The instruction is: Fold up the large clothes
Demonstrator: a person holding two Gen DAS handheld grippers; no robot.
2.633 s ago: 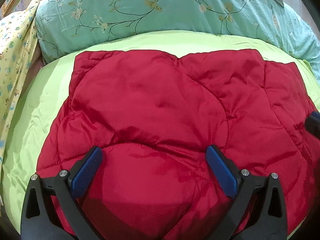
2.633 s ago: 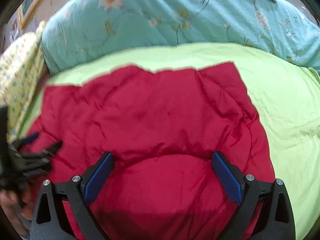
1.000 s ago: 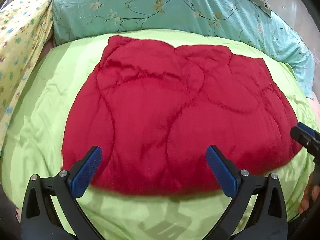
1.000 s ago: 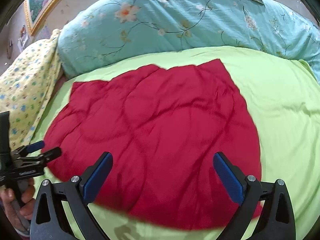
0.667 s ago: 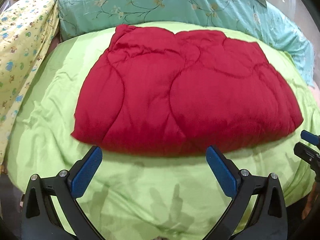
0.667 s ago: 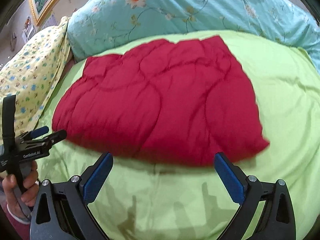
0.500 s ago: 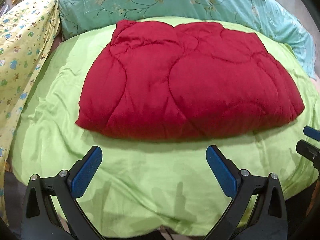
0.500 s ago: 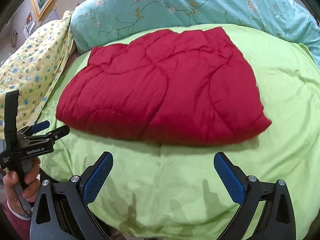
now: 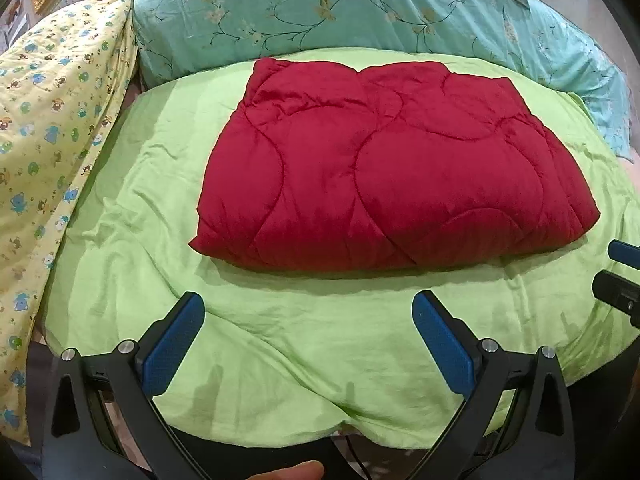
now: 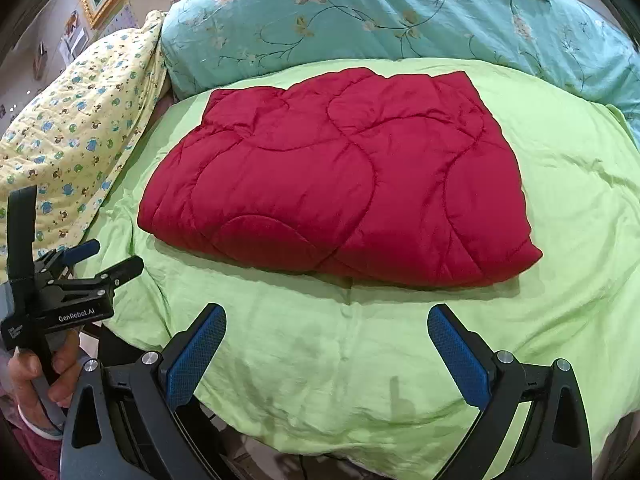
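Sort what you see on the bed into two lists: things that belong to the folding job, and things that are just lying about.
Part of the job:
red quilt, lying folded
left gripper, open
right gripper, open

Just lying about:
green sheet under the quilt
teal floral duvet behind it
yellow patterned blanket to the left

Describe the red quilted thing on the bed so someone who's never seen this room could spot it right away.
Start at the bed covered by a lime green sheet, with a long teal floral pillow along its far side. In the middle of that sheet lies the folded red quilt, a thick, roughly rectangular bundle. It is the only plain deep red item, stitched in curved lines, while the neighbouring bedding is pale and printed.
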